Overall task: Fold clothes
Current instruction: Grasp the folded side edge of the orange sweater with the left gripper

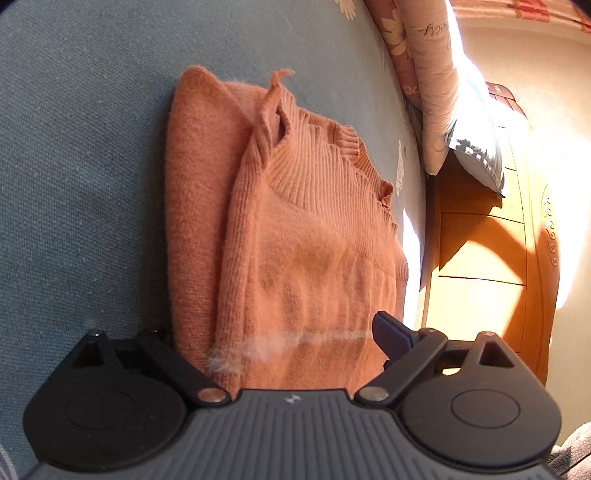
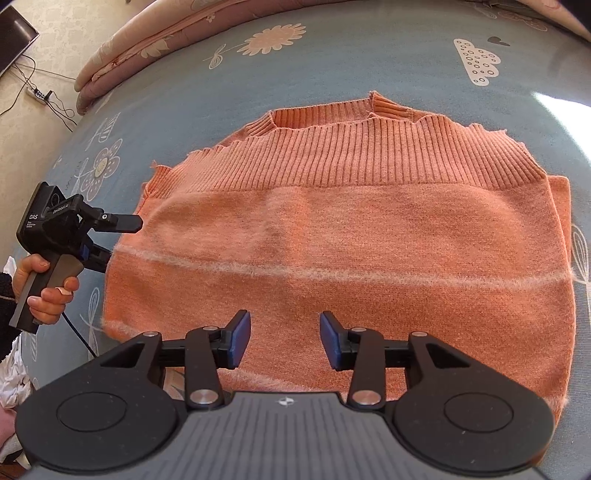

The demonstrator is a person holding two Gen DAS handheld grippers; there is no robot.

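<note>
An orange knit sweater (image 2: 369, 236) with pale fuzzy stripes lies folded on the blue-grey flowered bed sheet (image 2: 332, 55), its ribbed hem on the far side. My right gripper (image 2: 284, 339) is open just above the sweater's near edge, blue pads (image 2: 240, 339) apart with nothing between them. My left gripper (image 2: 118, 240) is at the sweater's left side, held by a hand (image 2: 44, 291). It is open, with one finger above the edge and the other low against it. In the left wrist view the sweater (image 1: 295, 240) lies between the wide-spread fingers of the left gripper (image 1: 273, 328); the left finger is hidden by fabric.
A pink floral quilt (image 2: 155, 33) is rolled along the bed's far edge. A wooden headboard (image 1: 480, 258) and a pillow (image 1: 476, 155) stand in bright sunlight. A power strip (image 2: 37, 94) with cables lies on the floor. White cloth (image 2: 11, 384) sits at the lower left.
</note>
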